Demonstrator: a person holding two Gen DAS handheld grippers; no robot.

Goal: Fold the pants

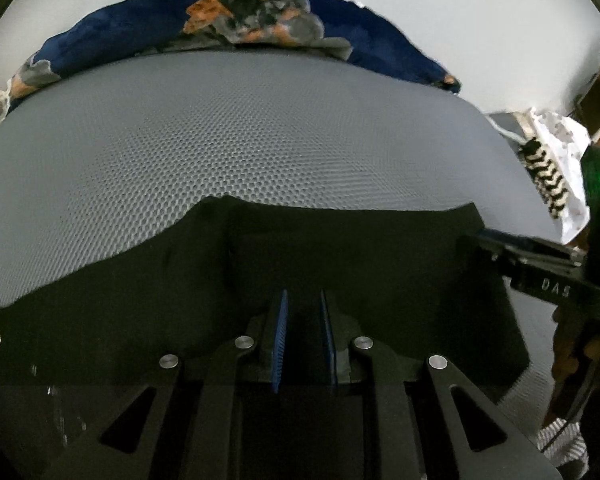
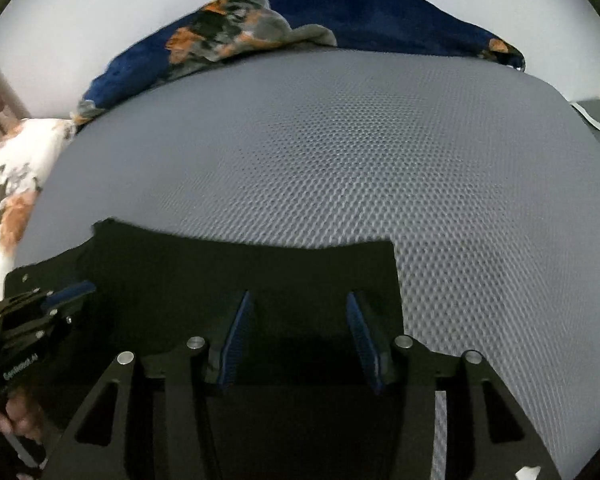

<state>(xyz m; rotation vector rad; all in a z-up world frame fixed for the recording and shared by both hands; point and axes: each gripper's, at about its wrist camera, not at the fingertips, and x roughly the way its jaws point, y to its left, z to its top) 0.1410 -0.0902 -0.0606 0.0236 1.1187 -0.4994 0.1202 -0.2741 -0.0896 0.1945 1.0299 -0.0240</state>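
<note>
Black pants lie flat on a grey mesh mattress, folded with a straight far edge; they also show in the right wrist view. My left gripper is low over the pants, its blue pads a narrow gap apart with nothing visibly between them. My right gripper is open over the pants near their right edge. In the left wrist view the right gripper reaches in from the right. In the right wrist view the left gripper reaches in from the left.
A navy blanket with orange and grey patches is bunched along the far edge of the mattress. A white patterned pillow lies at the left. A white cloth and a black-and-white striped item sit at the right.
</note>
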